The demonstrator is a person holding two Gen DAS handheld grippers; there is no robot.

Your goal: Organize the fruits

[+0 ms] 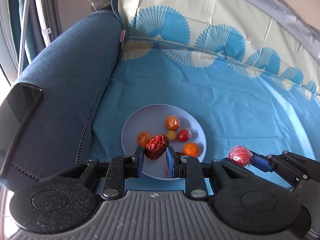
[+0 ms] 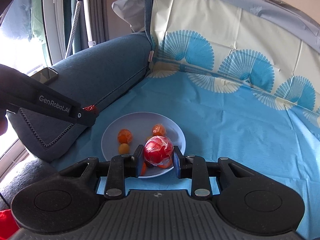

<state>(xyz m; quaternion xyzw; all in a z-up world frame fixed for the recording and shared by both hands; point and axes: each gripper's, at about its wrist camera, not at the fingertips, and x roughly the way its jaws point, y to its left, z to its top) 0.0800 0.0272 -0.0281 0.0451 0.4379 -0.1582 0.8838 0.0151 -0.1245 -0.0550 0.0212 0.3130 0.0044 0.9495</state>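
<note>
A pale plate lies on the blue cloth with several small fruits in it: oranges, a yellow one and a red one. My left gripper is shut on a wrinkled dark red date, held above the plate's near edge. My right gripper is shut on a red fruit in clear wrap, above the plate. That wrapped fruit also shows in the left wrist view, right of the plate. The left gripper with the date shows at left in the right wrist view.
A blue sofa armrest rises left of the plate, with a dark phone lying on it. A patterned blue and cream cloth covers the seat and backrest. A window and curtain stand at far left.
</note>
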